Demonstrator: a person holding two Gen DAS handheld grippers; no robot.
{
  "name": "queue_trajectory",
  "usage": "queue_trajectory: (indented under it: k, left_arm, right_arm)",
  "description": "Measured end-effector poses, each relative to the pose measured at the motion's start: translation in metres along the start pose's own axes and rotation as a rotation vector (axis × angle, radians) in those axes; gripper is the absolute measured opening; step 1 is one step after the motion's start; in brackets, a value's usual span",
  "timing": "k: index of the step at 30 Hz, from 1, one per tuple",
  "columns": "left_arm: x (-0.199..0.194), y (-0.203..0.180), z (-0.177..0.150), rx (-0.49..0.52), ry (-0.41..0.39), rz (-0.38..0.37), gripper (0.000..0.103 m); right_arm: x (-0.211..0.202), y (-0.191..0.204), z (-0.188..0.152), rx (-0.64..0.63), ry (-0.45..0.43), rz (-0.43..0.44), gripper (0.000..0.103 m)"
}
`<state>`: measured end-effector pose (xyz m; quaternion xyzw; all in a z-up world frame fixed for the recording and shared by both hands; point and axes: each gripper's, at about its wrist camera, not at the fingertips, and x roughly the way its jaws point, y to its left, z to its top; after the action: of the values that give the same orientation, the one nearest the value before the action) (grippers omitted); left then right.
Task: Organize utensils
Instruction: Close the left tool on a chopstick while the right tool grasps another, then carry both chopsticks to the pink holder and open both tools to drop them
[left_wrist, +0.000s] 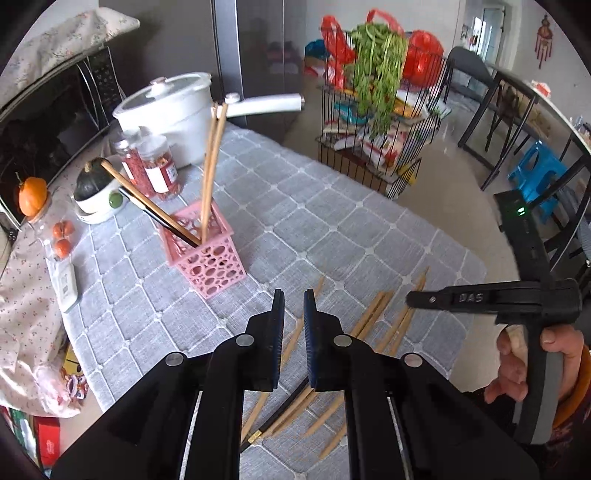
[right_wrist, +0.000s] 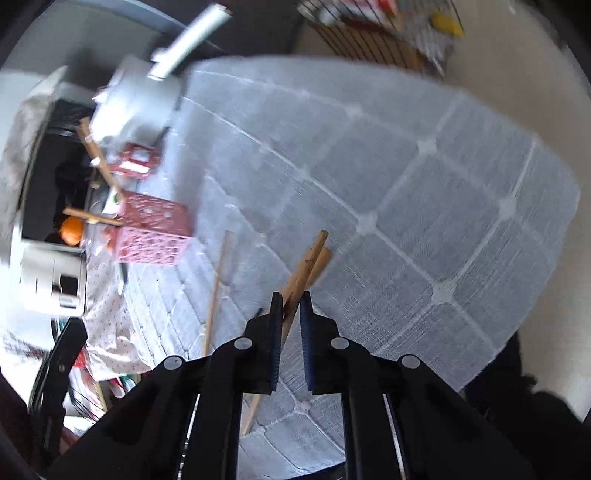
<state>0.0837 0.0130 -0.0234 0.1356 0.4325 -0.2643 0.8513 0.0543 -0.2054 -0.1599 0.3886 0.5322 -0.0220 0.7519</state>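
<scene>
Table (left_wrist: 332, 206) under grey quilted cloth. Pink holder (left_wrist: 207, 254) stands on it, four chopsticks inside. Loose chopsticks (left_wrist: 373, 321) lie on cloth near the table's edge. Right gripper (right_wrist: 291, 299) clenched on two wooden chopsticks (right_wrist: 308, 264). Left gripper (left_wrist: 294, 295) closed, empty, above the loose chopsticks.

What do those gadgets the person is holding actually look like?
Each is black plastic: two flat fingers with dark blue pads and round silver pivot pins, seen on the left gripper and right gripper. The right one has a grey-backed pistol handle, raised lettering and a green light. An orange cuff shows.
</scene>
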Motion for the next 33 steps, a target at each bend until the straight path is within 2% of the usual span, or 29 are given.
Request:
queue_trajectory:
  k: [3,4,5,7,10,15,16,17,19,21,25,29,33]
  left_arm:
    - [0.006,0.002,-0.003,0.005,0.026,-0.043,0.011]
    - [0.019,0.002,-0.004,0.001,0.069,-0.067,0.021]
    - [0.033,0.002,-0.004,-0.015,0.098,-0.062,0.036]
    - [0.067,0.0,-0.001,-0.04,0.161,-0.048,0.043]
    - [0.12,-0.009,0.004,-0.043,0.268,-0.045,0.043]
    - [0.18,-0.014,0.011,-0.053,0.353,-0.013,0.043]
    - [0.194,-0.014,0.009,-0.058,0.377,-0.005,0.039]
    - [0.196,-0.014,0.007,-0.053,0.365,-0.003,0.035]
    - [0.194,-0.013,0.006,-0.033,0.347,-0.003,0.012]
    - [0.187,-0.009,0.001,-0.037,0.344,-0.002,0.011]
    - [0.148,0.006,-0.009,-0.071,0.275,0.002,0.006]
    - [0.078,0.026,-0.02,-0.133,0.134,-0.01,0.005]
    - [0.009,0.038,-0.035,-0.204,-0.013,0.01,0.004]
  right_arm:
    - [-0.028,0.009,-0.002,-0.091,-0.09,-0.014,0.01]
    - [-0.036,0.011,-0.002,-0.113,-0.118,-0.014,0.01]
    - [-0.047,0.015,-0.003,-0.133,-0.149,-0.01,0.009]
    - [-0.062,0.019,-0.001,-0.153,-0.186,0.003,0.008]
    - [-0.081,0.028,0.003,-0.18,-0.241,0.013,0.007]
    - [-0.09,0.032,0.013,-0.199,-0.265,0.025,0.006]
    - [-0.09,0.03,0.016,-0.197,-0.264,0.03,0.006]
    - [-0.09,0.028,0.019,-0.198,-0.265,0.033,0.006]
    - [-0.092,0.027,0.021,-0.201,-0.267,0.043,0.006]
    - [-0.095,0.025,0.021,-0.208,-0.266,0.063,0.006]
    - [-0.108,0.027,0.014,-0.236,-0.281,0.099,0.006]
    - [-0.126,0.038,0.005,-0.272,-0.286,0.16,0.006]
    - [-0.146,0.054,-0.007,-0.326,-0.315,0.186,0.006]
